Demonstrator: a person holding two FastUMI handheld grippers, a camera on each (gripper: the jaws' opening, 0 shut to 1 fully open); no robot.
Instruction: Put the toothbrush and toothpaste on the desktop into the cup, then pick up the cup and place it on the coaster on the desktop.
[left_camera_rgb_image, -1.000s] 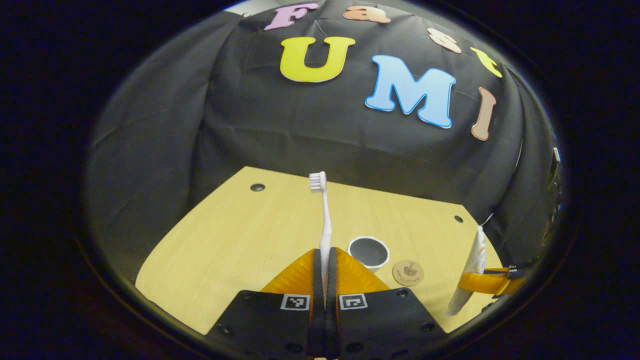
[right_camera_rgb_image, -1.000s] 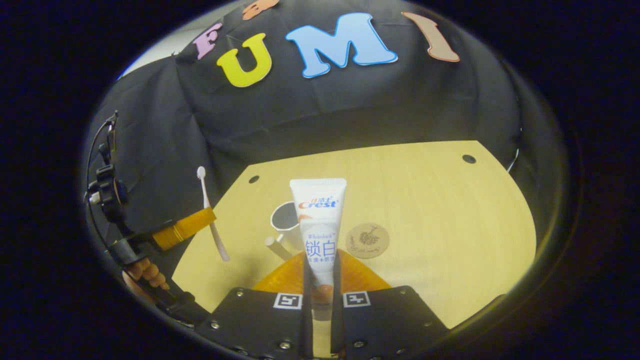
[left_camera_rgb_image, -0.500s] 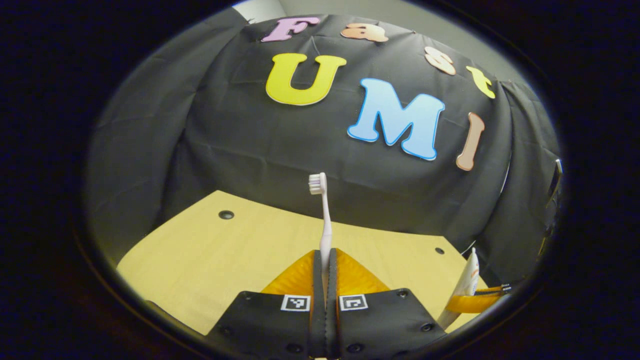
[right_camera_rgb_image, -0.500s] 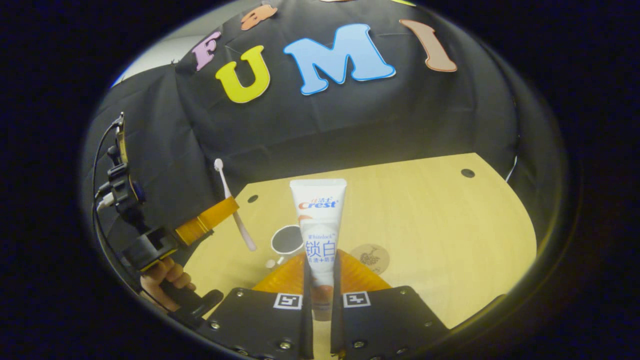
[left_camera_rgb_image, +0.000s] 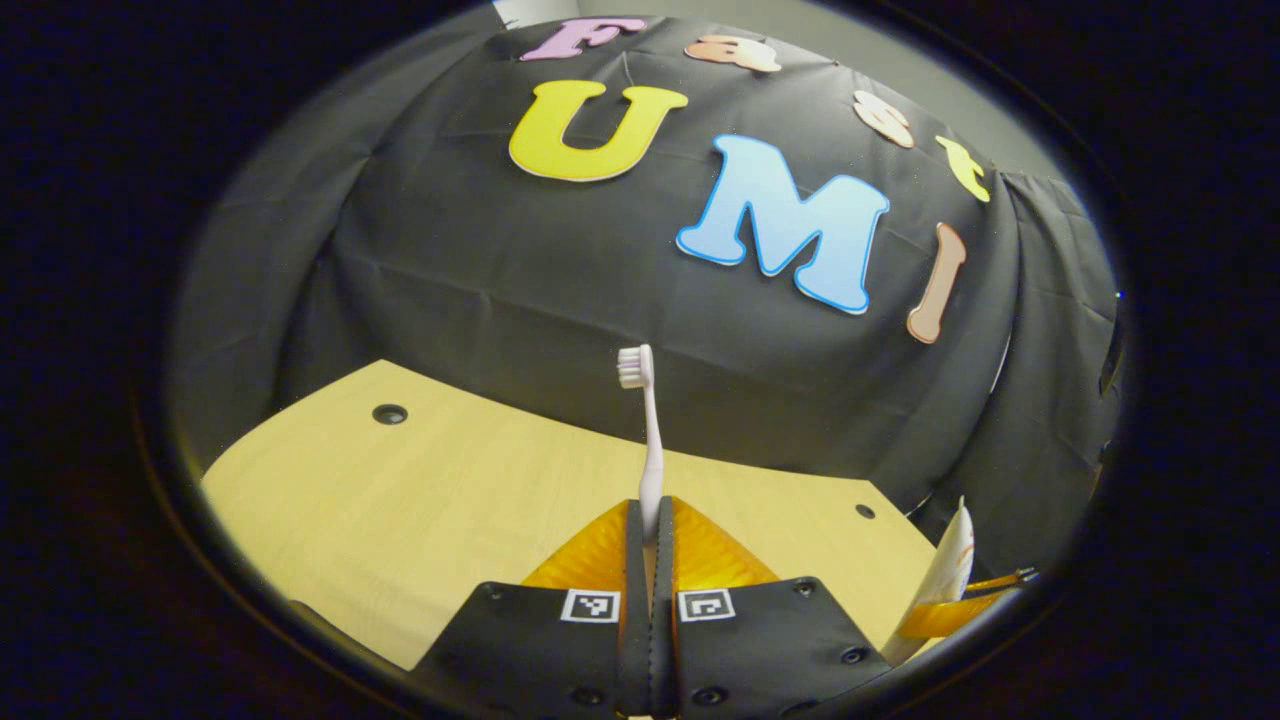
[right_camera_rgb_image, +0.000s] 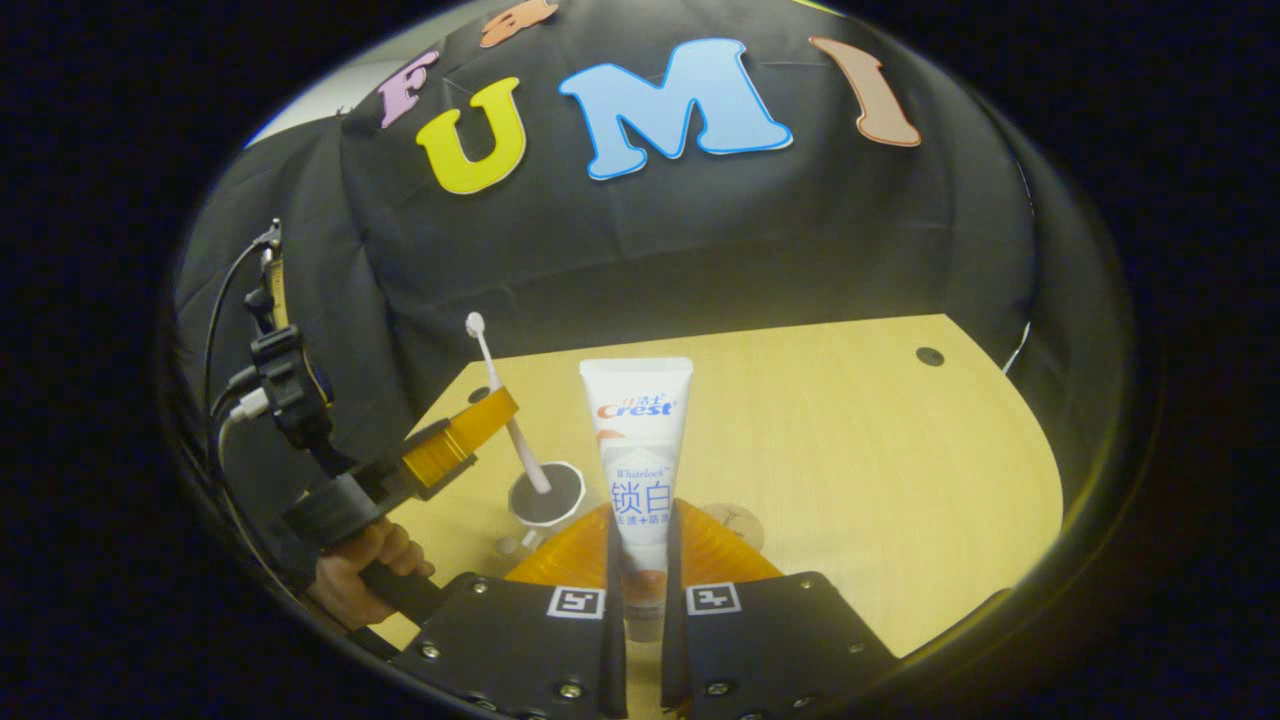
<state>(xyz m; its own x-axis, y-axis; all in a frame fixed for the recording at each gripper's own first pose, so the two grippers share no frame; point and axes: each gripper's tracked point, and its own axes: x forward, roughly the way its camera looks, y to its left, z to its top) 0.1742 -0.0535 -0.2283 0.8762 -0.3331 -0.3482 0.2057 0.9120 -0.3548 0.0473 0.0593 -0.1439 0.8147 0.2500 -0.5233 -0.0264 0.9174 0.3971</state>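
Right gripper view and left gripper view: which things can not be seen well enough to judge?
- Coaster: right gripper view, mostly hidden behind the right gripper and the toothpaste.
- Toothbrush handle end: right gripper view, over the cup mouth; inside or above, unclear.
- Toothpaste: left gripper view, cut off at the edge.

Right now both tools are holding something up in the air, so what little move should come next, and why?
Probably lower the left tool a little. It grips the toothbrush, whose lower end hangs at the mouth of the cup, apparently just above it. The right tool holds the toothpaste and can wait.
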